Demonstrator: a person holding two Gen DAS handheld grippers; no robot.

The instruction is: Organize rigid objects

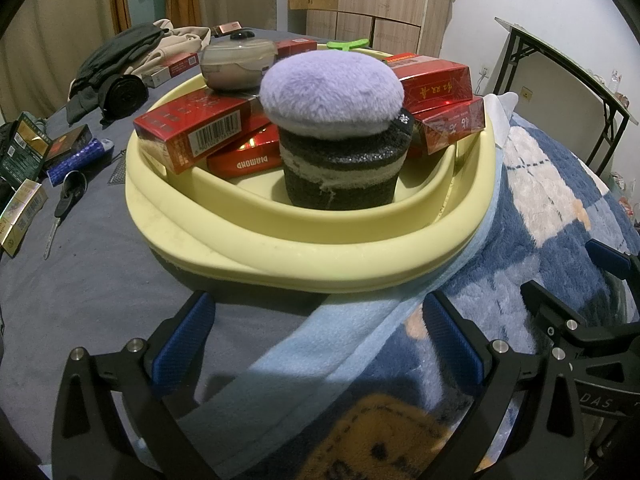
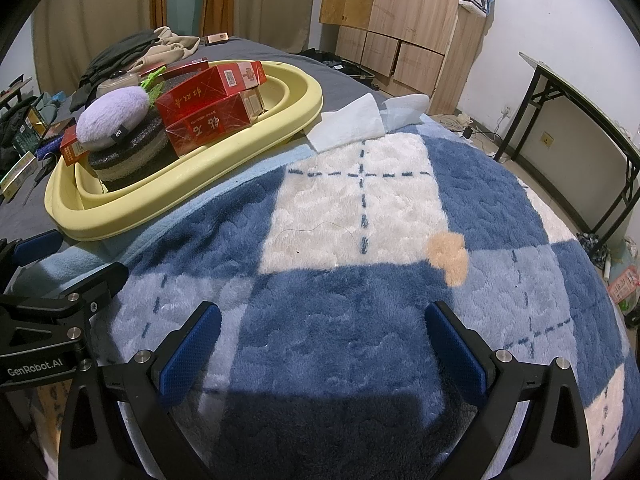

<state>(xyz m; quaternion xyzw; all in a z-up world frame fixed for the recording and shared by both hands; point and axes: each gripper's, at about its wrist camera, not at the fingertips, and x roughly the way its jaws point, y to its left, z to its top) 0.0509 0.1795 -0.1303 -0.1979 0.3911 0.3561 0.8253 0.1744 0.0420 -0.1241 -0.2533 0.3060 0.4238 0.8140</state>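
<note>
A yellow basin (image 1: pixel 304 256) (image 2: pixel 120 220) sits on the bed, holding several red boxes (image 1: pixel 192 128) (image 2: pixel 208 92), a lidded grey bowl (image 1: pixel 236 64) and a dark striped cup-shaped plush with a purple top (image 1: pixel 332 92) (image 2: pixel 116 116). My left gripper (image 1: pixel 318 320) is open just in front of the basin's near rim, over a light blue blanket edge, with nothing between its fingers. My right gripper (image 2: pixel 320 332) is open and empty above the blue-and-white plush blanket (image 2: pixel 360 208), to the right of the basin. The right gripper (image 1: pixel 572 280) also shows at the right edge of the left wrist view.
Loose boxes (image 1: pixel 24 216), a blue tube (image 1: pixel 76 160), keys (image 1: pixel 68 196) and dark clothes (image 1: pixel 116 64) lie on the grey sheet left of the basin. White cloths (image 2: pixel 360 120) lie beyond it. A folding table (image 2: pixel 580 120) and wooden cabinets (image 2: pixel 400 20) stand to the right and behind.
</note>
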